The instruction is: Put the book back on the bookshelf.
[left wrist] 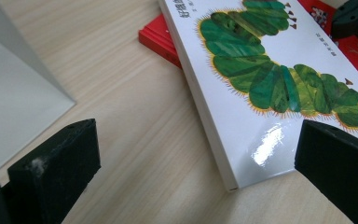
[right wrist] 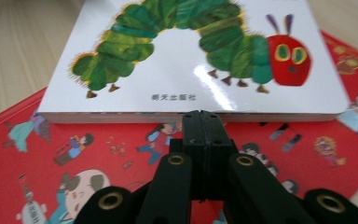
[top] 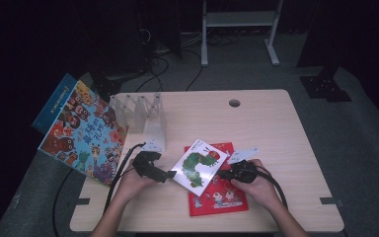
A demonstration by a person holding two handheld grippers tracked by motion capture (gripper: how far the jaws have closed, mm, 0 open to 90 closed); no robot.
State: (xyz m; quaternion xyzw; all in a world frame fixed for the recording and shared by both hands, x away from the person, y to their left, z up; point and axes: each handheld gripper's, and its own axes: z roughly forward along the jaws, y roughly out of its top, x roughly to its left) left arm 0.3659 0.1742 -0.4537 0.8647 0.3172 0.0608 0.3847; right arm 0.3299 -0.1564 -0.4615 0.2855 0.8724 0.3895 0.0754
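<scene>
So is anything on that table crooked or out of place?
Two things. The white caterpillar book lies askew on the red book, one corner jutting past it onto the table. And the large colourful picture book at the far-left edge sits tilted, hanging well off the tabletop. I see nothing spilled or damaged.

white book [top: 199,165] with a green caterpillar and red head, sitting on a red cartoon-people book [top: 218,196], pale woodgrain table [top: 276,133]
</scene>
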